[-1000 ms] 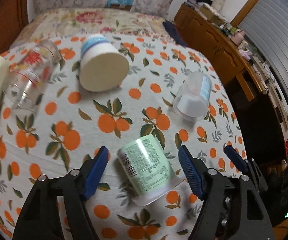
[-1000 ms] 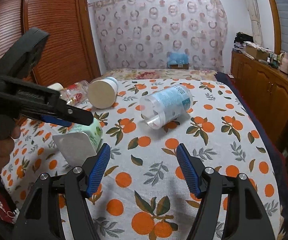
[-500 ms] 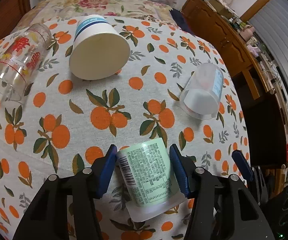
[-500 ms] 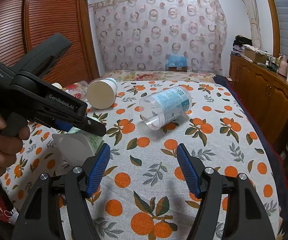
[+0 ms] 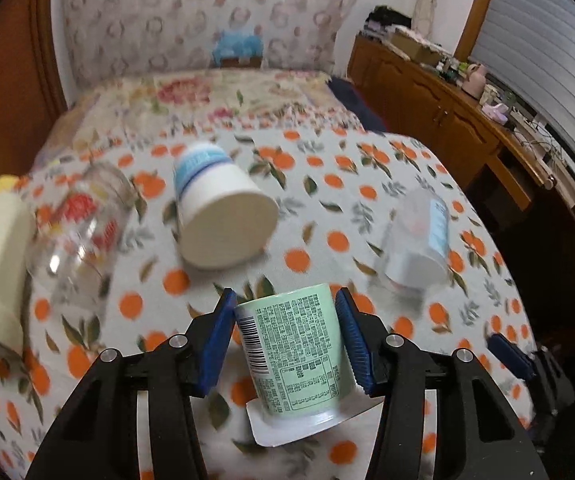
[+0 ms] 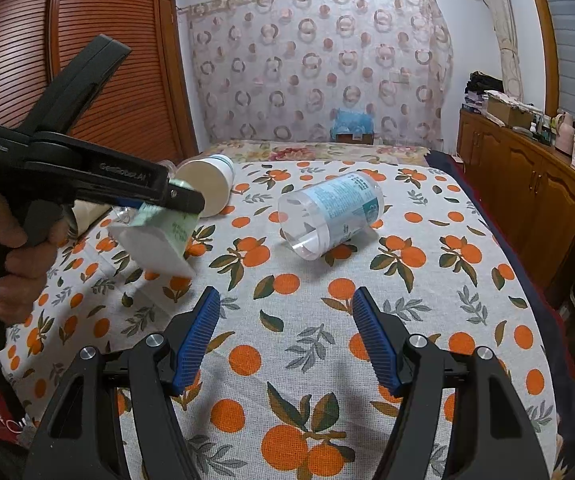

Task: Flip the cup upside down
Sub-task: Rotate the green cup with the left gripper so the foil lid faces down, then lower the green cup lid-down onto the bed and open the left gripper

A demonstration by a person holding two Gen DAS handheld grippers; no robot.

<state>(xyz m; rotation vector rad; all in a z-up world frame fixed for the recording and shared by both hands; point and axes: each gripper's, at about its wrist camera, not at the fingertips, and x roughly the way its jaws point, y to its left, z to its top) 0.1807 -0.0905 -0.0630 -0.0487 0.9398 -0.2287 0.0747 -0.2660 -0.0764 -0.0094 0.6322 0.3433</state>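
The left gripper (image 5: 285, 340) is pinching the green cup (image 5: 293, 354) above the bed's near left, its wide rim facing the camera. Rolling the wrist slowly should turn it rim-down without slipping. The right gripper (image 6: 285, 338) is hovering, fingers spread.

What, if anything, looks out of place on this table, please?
Several containers lie tipped on their sides: a clear cup, a white paper cup and a glass jar. The left gripper holds the green cup.

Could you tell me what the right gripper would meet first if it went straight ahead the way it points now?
Probably the clear plastic cup lying on its side on the orange-print tablecloth; the right gripper is open and empty, though depth is uncertain.
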